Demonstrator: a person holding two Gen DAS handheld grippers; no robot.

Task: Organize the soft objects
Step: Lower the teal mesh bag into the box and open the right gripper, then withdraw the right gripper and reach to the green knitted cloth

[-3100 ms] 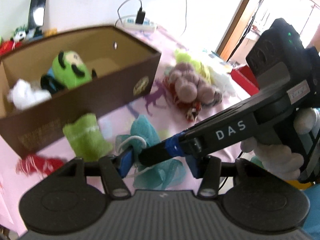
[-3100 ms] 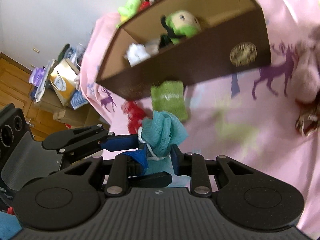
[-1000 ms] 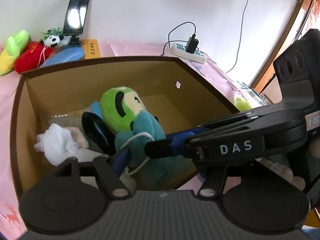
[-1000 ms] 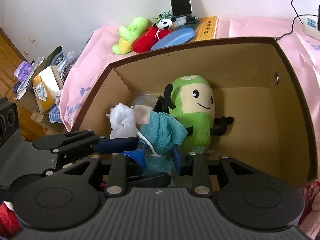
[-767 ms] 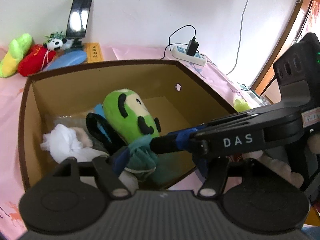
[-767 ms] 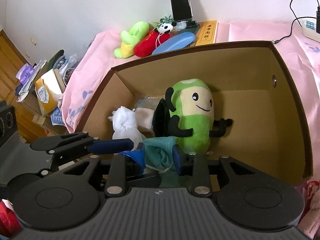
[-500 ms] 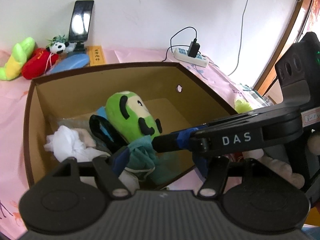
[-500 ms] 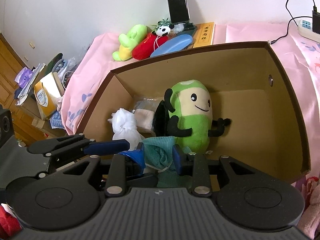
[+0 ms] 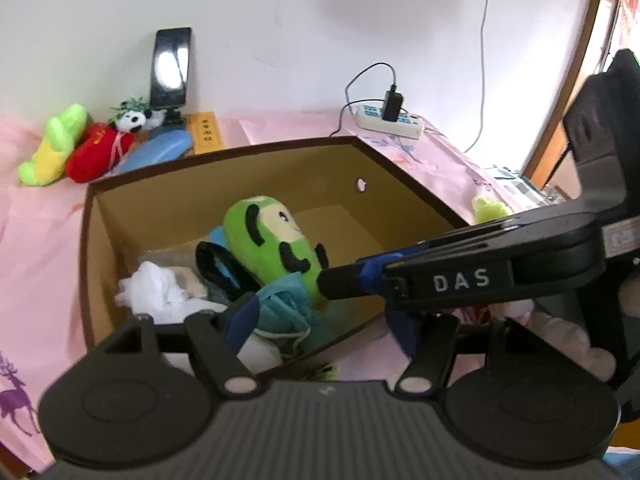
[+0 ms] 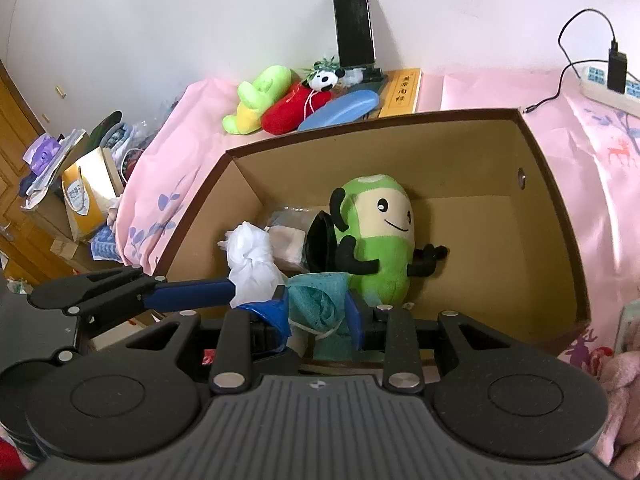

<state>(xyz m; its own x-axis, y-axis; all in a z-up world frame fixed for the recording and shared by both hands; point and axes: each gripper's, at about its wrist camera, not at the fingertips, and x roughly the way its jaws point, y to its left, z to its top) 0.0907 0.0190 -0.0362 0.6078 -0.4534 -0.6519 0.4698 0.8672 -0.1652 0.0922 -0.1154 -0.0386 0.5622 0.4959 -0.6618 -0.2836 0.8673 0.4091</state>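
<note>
A teal mesh bath pouf [image 10: 316,304] sits low at the near wall inside the brown cardboard box [image 10: 560,216]. My right gripper [image 10: 318,314] has its blue fingers either side of the pouf, still touching it. My left gripper [image 9: 324,320] is open, with the pouf [image 9: 286,308] between its fingers; its right finger is hidden behind the right gripper's arm. A green plush doll [image 10: 376,236], a white cloth ball [image 10: 250,260] and a black and blue item [image 9: 218,268] lie in the box.
Plush toys [image 10: 276,100], a phone on a stand [image 10: 354,28] and a yellow box [image 10: 400,92] stand behind the box. A power strip [image 9: 388,122] lies far right. Pink plush [image 10: 620,392] and a lime toy [image 9: 490,206] lie right of the box on the pink cloth.
Both grippers carried the pouf from the table over the box and lowered it inside. Over the last second the pouf sank to the box's near wall and the grip loosened.
</note>
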